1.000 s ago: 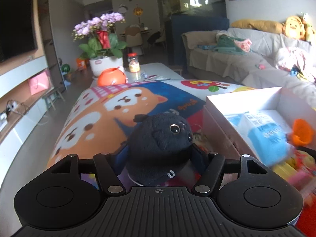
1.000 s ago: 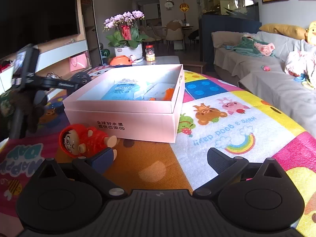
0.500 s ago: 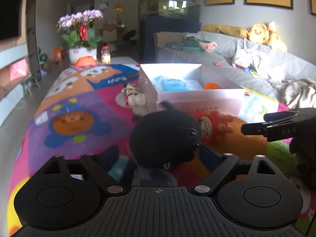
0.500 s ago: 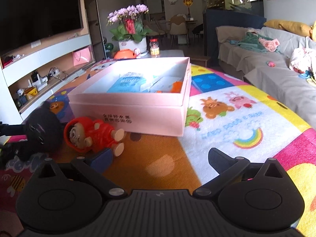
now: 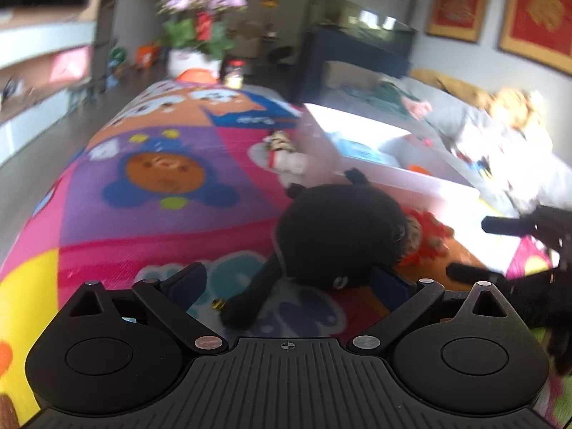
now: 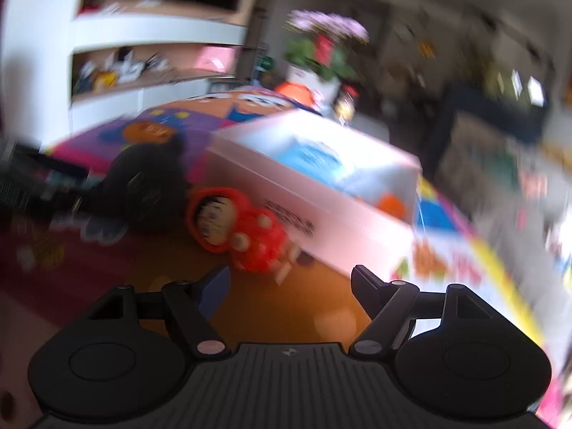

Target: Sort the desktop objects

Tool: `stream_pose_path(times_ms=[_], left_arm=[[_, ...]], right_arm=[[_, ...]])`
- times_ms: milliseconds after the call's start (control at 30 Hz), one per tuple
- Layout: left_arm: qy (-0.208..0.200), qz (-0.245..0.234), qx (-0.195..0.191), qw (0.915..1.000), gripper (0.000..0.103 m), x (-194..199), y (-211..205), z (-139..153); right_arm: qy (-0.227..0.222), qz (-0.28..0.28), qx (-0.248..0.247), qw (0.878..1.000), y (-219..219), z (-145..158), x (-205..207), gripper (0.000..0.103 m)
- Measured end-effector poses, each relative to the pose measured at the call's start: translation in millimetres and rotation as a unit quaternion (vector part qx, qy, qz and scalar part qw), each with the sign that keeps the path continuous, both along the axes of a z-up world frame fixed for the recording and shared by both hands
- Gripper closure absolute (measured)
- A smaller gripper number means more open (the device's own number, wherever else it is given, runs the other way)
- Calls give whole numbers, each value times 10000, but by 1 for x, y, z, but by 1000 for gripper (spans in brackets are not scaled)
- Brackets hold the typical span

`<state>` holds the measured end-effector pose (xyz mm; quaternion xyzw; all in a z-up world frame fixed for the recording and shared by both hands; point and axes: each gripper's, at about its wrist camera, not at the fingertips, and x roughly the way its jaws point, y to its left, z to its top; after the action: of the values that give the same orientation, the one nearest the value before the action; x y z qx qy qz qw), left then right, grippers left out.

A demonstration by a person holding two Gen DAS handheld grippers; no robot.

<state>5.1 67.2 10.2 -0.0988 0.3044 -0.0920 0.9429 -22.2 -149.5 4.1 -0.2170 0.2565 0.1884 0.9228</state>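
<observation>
Black plush [image 5: 339, 236] released on the mat — red doll [image 6: 243, 232] approached

Left gripper [image 5: 286, 282] is opening, plush unpressed between its fingers; right gripper [image 6: 289, 282] is closing empty, doll at twelve o'clock.

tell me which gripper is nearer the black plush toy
Left. The black plush toy lies between the left gripper's opening jaws. The right gripper is off beside it, aimed at the red doll, jaws closing on nothing.

Likely a home lounge; sofa [image 5: 500, 132]; potted orchid [image 5: 200, 25]
</observation>
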Motion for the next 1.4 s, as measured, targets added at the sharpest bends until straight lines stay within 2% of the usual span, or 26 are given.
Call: stream_pose_path(times_ms=[133,267,333,400,433,500,567,633,767,867,900,967,1033,1167,1233,1367,1400], left_arm=[[83,102,-118,9998,2,2,5,-2],[73,56,-47,9999,2,2,2,-2],[93,75,-56,9999,2,2,3,-2],[102,87,-64,9999,2,2,3,-2],[107,82,-60,9999,2,2,2,-3],[112,72,-55,9999,2,2,2,-3],[122,59,-59,9999,2,2,1,-3],[138,49,-50,9999,1,3,1,-3],[149,27,46,9999,1,3,-2,-3],[179,-14,183,9997,1,4,-7,-2],[182,-40,263,9995,1,4,-9,-1],[152,-189,473,9986,1,5,-18,2],[117,-342,607,9975,1,8,-28,5],[36,-672,803,9945,1,18,-53,13],[54,-914,726,9931,1,21,-65,19],[57,-1485,644,9868,0,16,-82,30],[90,-1629,644,9845,0,14,-85,31]], right_arm=[[-424,341,-614,9966,24,-8,4,27],[-394,689,-916,9926,39,-15,19,29],[-268,936,-1112,9890,46,-19,20,50],[-107,916,-1044,9902,47,-13,20,57],[96,842,-853,9927,42,-6,23,61],[609,598,-261,9960,28,10,27,61],[1182,331,405,9916,7,24,30,62],[1561,177,930,9832,-13,31,28,62],[1920,-192,1495,9698,-44,29,18,62],[1700,-521,1731,9687,-58,23,8,61],[1516,-655,1764,9704,-61,21,0,58],[904,-902,1514,9802,-62,19,-9,47],[569,-1013,1391,9834,-64,17,-18,32],[786,-1137,1774,9744,-78,6,-21,25],[863,-1254,1905,9698,-85,-3,-19,19],[1087,-1441,2200,9587,-98,-14,-16,17],[1055,-1445,2274,9572,-99,-14,-16,11]])
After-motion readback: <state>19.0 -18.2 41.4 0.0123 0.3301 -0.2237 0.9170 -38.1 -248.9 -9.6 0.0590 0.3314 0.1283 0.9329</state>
